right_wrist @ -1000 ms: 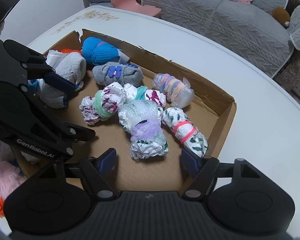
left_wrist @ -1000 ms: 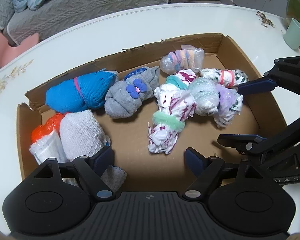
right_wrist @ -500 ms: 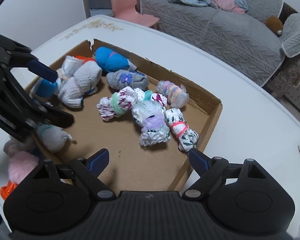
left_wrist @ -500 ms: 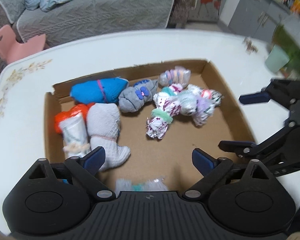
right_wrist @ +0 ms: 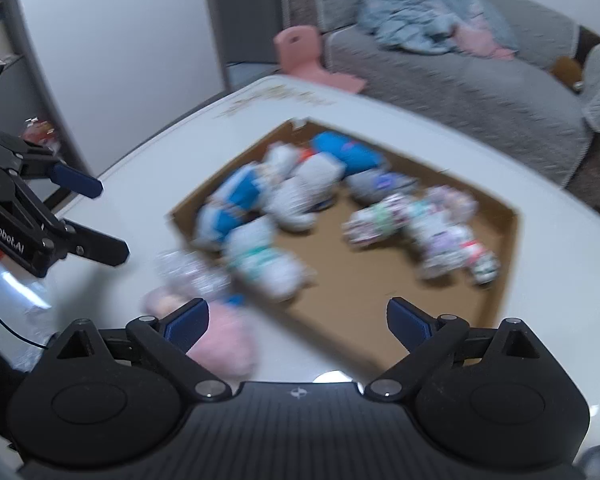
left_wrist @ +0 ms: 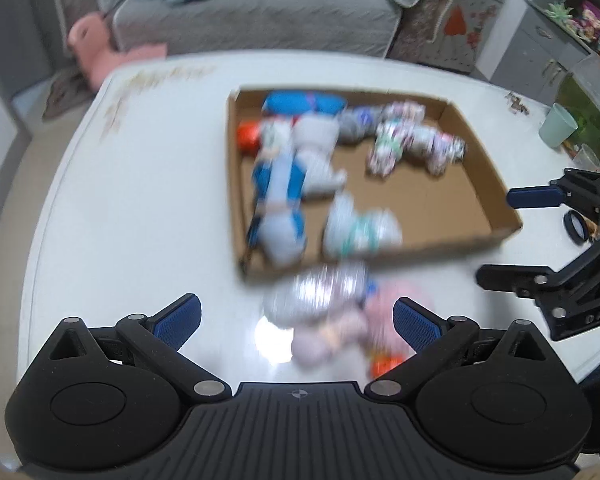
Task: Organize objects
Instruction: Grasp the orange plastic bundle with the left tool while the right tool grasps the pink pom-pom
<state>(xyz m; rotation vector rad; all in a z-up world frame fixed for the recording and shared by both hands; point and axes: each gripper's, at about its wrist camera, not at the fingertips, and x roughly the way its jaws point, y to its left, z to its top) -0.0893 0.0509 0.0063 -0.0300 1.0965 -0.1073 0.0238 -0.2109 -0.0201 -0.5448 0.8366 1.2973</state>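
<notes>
Left wrist view, nearest: our left gripper (left_wrist: 296, 318) has ribbed blue pads on black linkage arms; its jaws are opening, spread wide, with nothing pressed between them.
Right wrist view, nearest: our right gripper (right_wrist: 297, 320) has the same build, jaws opening and empty.
Pose: we see both grippers angled steeply down at the table, each showing at the other view's edge.
Loose bundles: a silvery crinkled bundle (left_wrist: 320, 292) and a fuzzy pink bundle (left_wrist: 376, 316) lie on the white table (left_wrist: 140, 216), just outside the box's near wall; blur hides their detail.
Cardboard box: a shallow brown tray (left_wrist: 460, 216) with low walls and a matte floor, sitting on the table beyond the loose bundles.
Contents: soft rolled sock bundles; a white one with a teal band (left_wrist: 362, 230) near the front wall, a blue-and-white one (left_wrist: 278, 188) at the left wall, a solid blue roll (left_wrist: 300, 104) at the back, patterned ones (left_wrist: 416, 144) probably plastic-wrapped.
Table: glossy, rounded edge, faint floral print.
Far: grey quilted sofa (right_wrist: 480, 80), pink chair (right_wrist: 304, 52).
</notes>
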